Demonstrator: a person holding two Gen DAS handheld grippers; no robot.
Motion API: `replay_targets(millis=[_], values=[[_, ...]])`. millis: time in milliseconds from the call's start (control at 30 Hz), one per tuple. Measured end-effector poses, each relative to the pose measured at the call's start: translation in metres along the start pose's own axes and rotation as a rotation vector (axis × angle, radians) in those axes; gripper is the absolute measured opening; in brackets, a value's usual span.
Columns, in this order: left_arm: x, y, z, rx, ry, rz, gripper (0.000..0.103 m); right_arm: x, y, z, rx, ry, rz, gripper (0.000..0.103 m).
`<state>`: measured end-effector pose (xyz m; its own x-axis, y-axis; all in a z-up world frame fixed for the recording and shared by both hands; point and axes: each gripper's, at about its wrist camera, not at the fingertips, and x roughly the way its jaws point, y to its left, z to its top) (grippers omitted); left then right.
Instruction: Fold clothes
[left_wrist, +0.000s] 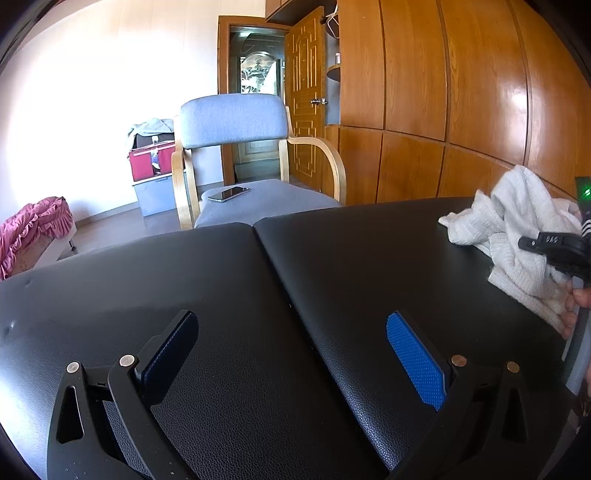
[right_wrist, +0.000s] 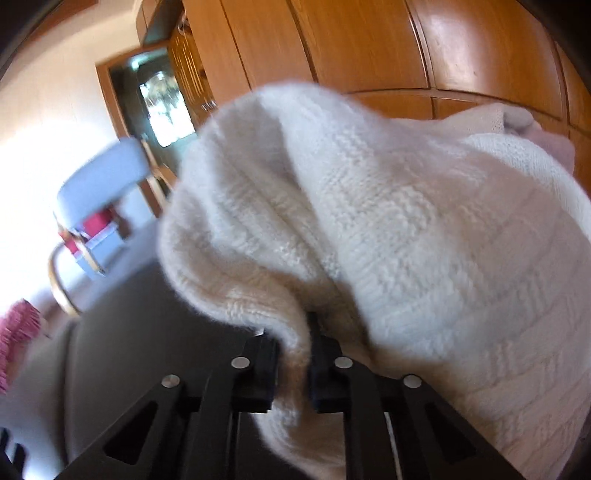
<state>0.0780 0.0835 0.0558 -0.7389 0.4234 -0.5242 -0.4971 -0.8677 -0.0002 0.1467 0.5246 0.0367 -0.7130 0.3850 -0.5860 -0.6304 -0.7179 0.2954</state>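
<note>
A white knitted sweater (right_wrist: 388, 229) fills most of the right wrist view, bunched and lifted. My right gripper (right_wrist: 293, 354) is shut on a fold of it. In the left wrist view the same sweater (left_wrist: 517, 240) hangs crumpled at the far right over the black leather table (left_wrist: 258, 295), with the right gripper (left_wrist: 554, 245) and a hand beside it. My left gripper (left_wrist: 291, 354) is open and empty, low over the table's near middle, its blue pads (left_wrist: 415, 362) wide apart.
A grey armchair with wooden arms (left_wrist: 243, 162) stands past the table's far edge, a phone (left_wrist: 228, 193) on its seat. Wooden wardrobes (left_wrist: 443, 92) line the right wall. A red box and a bin (left_wrist: 151, 173) stand by the far wall, and pink fabric (left_wrist: 29, 229) lies at left.
</note>
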Motion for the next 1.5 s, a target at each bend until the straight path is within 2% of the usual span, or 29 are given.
replay_targets(millis=[200, 333, 400, 633, 767, 833, 900, 933, 967, 1033, 1167, 1267, 1333, 1433, 1500], values=[[0.006, 0.009, 0.000, -0.054, 0.040, -0.006, 0.103, -0.026, 0.046, -0.011, -0.020, 0.006, 0.218, 0.009], [0.010, 0.029, 0.000, -0.156, 0.069, -0.017, 0.103, -0.034, 0.091, -0.031, -0.094, 0.048, 0.344, 0.009], [0.011, 0.042, 0.001, -0.208, 0.072, -0.021, 0.103, -0.034, 0.111, -0.044, -0.129, 0.093, 0.400, 0.009], [0.006, 0.087, -0.004, -0.316, 0.073, 0.039, 0.103, -0.021, 0.192, -0.094, -0.241, 0.287, 0.577, 0.006], [0.010, 0.102, -0.012, -0.391, 0.109, 0.000, 0.103, -0.021, 0.221, -0.121, -0.337, 0.320, 0.616, 0.006], [0.013, 0.099, -0.013, -0.395, 0.120, -0.023, 0.103, -0.019, 0.226, -0.131, -0.346, 0.366, 0.655, 0.007], [0.014, 0.091, -0.013, -0.363, 0.127, -0.028, 0.103, -0.018, 0.224, -0.135, -0.358, 0.409, 0.700, 0.007], [0.014, 0.087, -0.012, -0.343, 0.131, -0.030, 0.103, -0.018, 0.224, -0.137, -0.365, 0.431, 0.723, 0.010], [0.014, 0.083, -0.011, -0.319, 0.139, -0.037, 0.103, -0.021, 0.221, -0.136, -0.381, 0.426, 0.728, 0.011], [0.015, 0.068, -0.011, -0.258, 0.168, -0.068, 0.103, -0.032, 0.210, -0.133, -0.419, 0.386, 0.713, 0.024], [0.017, 0.034, -0.009, -0.109, 0.208, -0.113, 0.103, -0.061, 0.175, -0.112, -0.413, 0.235, 0.625, 0.027], [0.017, 0.008, -0.004, 0.032, 0.206, -0.092, 0.103, -0.081, 0.137, -0.086, -0.378, 0.085, 0.483, 0.033], [0.016, -0.003, -0.003, 0.105, 0.202, -0.070, 0.103, -0.085, 0.123, -0.071, -0.385, -0.013, 0.339, 0.038], [0.013, -0.008, 0.002, 0.159, 0.198, -0.070, 0.103, -0.079, 0.097, -0.055, -0.364, -0.059, 0.149, 0.043], [0.012, -0.006, 0.007, 0.164, 0.196, -0.089, 0.103, -0.065, 0.094, -0.054, -0.349, -0.033, 0.070, 0.043]])
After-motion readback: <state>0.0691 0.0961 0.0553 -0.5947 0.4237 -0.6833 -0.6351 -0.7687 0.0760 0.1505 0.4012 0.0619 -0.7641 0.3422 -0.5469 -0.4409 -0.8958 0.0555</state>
